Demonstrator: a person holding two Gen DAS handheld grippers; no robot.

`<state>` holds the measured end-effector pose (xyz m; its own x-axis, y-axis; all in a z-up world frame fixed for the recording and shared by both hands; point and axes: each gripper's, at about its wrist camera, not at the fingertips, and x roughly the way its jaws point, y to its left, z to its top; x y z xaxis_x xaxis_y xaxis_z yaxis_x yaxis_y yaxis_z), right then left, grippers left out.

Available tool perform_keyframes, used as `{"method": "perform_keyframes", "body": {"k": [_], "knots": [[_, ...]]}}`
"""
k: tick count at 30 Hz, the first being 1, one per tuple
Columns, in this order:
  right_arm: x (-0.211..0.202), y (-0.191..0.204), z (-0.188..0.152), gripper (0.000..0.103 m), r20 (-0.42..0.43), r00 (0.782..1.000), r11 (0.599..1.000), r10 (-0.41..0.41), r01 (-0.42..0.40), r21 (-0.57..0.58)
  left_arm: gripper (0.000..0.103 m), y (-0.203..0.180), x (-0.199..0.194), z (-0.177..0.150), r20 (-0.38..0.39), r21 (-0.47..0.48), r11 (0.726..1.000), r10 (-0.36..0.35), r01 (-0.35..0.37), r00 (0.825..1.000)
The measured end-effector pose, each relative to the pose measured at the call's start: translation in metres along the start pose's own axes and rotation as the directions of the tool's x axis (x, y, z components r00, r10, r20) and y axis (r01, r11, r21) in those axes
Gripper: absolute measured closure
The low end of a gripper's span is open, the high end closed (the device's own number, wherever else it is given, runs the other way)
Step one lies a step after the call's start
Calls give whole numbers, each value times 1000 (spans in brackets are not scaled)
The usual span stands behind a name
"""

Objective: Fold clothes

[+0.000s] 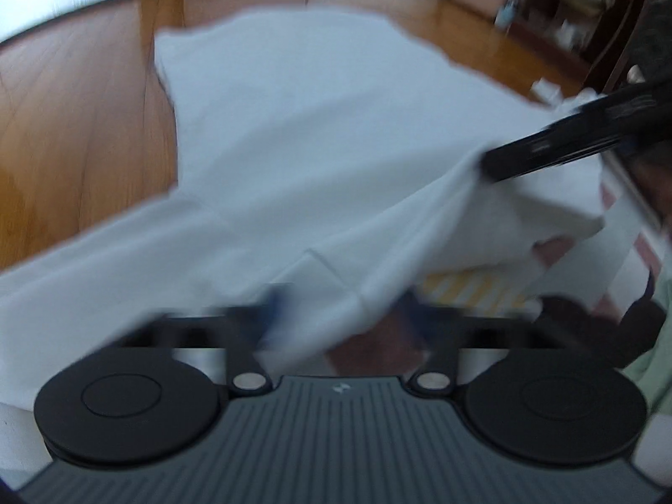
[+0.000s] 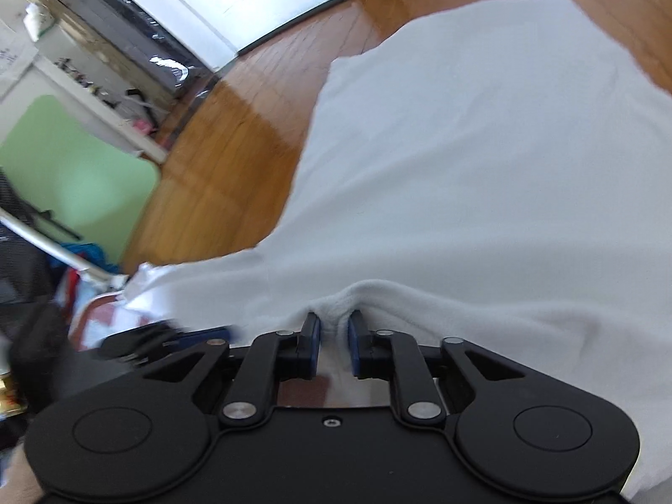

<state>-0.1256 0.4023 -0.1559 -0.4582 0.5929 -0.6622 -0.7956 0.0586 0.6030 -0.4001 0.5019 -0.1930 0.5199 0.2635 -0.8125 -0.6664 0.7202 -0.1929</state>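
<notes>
White garment [image 2: 483, 159] spread over wooden floor, near edge bunched and lifted, far part flat.

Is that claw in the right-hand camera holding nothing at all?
No, the right claw has a bunched fold of the white garment pinched between its blue pads.

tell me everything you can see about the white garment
The white garment is plain, soft, fleecy-looking cloth, spread out over a wooden floor, its far end flat. Its near edge is lifted and bunched: the right gripper pinches a fold between its blue pads, and the left gripper is shut on the edge alongside. Blur hides finer detail.
</notes>
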Motion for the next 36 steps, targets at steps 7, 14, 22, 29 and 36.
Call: {"method": "perform_keyframes", "body": {"k": [7,14,22,29,36], "knots": [[3,-14,-24,78,-47,999,1000,-20,21,7,96,20,-8,2,38,-153,987,-52,57,998],[-7,-10,-45,49,-87,993,997,83,-82,16,96,19,-11,1,37,-146,987,-58,62,998],[24,9,-57,80,-93,995,985,-31,15,-169,96,11,-32,0,57,-113,990,-77,83,995],[-4,55,-113,97,-163,981,810,-109,-7,-586,87,6,-42,-34,-137,-74,996,-62,52,989],[-6,37,-114,92,-237,967,883,-99,-25,-469,60,-22,-23,-37,-226,91,994,80,-60,971]]}}
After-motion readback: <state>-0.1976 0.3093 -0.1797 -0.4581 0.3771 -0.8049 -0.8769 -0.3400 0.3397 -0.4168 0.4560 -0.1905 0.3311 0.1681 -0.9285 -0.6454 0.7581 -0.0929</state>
